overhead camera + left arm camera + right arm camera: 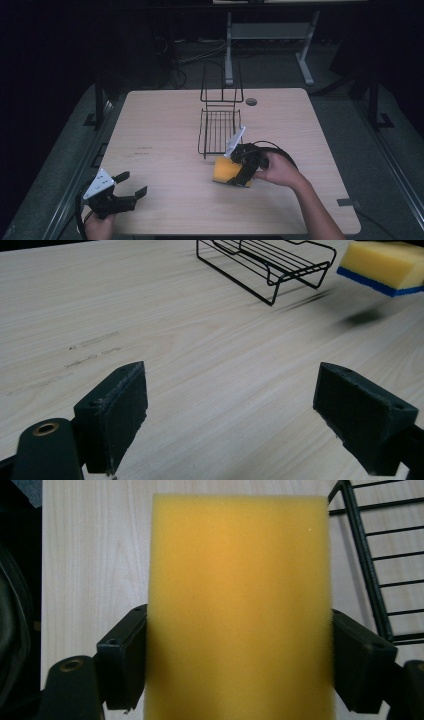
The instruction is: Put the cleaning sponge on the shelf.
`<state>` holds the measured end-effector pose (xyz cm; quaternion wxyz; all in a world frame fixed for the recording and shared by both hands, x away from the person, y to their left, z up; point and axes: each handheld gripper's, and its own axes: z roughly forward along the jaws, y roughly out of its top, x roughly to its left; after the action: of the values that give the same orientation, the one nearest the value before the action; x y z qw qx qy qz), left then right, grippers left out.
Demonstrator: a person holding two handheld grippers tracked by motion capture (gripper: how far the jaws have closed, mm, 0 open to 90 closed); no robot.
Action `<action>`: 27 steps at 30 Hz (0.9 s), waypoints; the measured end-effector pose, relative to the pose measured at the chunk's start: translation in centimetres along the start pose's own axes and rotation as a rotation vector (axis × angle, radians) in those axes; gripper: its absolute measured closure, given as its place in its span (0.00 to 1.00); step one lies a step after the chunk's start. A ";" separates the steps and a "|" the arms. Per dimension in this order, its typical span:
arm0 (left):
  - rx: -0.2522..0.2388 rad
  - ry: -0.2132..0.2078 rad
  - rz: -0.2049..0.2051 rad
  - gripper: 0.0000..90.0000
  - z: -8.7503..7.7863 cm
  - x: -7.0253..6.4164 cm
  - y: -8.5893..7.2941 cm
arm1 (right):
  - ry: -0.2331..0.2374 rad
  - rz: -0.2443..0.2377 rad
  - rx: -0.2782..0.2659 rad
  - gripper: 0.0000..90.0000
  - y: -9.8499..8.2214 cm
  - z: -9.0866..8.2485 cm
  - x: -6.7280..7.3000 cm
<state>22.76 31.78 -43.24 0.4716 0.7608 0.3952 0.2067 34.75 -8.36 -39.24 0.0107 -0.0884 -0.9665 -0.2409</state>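
Note:
A yellow sponge [221, 170] with a blue underside [385, 265] hangs a little above the table, its shadow on the wood below it. My right gripper [234, 170] is shut on the sponge [240, 580], one pad against each side [240, 660]. A black wire rack [219, 131] stands just beyond and left of the sponge, its wires at the right edge of the right gripper view [370, 565] and at the top of the left gripper view [270, 265]. My left gripper [134, 183] rests at the table's near-left corner, open with nothing between its jaws [230, 405].
The light wooden table [165, 120] has a round cable hole [251, 101] near its far edge. The rack has an upright wire back [221, 82]. Behind the table stand a grey desk frame [270, 35] and floor cables [200, 52].

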 end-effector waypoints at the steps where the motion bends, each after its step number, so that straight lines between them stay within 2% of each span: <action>1: 0.003 -0.002 -0.003 0.15 0.1 0.0 0.0 | 0.001 -0.001 -0.002 0.24 0.0 0.0 -0.1; 7: 0.002 -0.007 -0.003 0.15 0.6 0.1 0.2 | 0.017 0.006 -0.021 0.24 0.2 -0.3 -0.8; 15: 0.004 -0.024 0.011 0.15 0.9 -0.1 0.4 | 0.023 0.024 -0.020 0.24 0.0 -0.3 -1.4; 27: -0.003 -0.021 0.006 0.15 0.8 -0.1 0.4 | 0.007 0.009 -0.001 0.24 1.5 -1.2 -2.2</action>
<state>23.41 31.18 -43.26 0.4761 0.7634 0.3876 0.2009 37.17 -8.02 -37.60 0.0153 -0.0918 -0.9658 -0.2418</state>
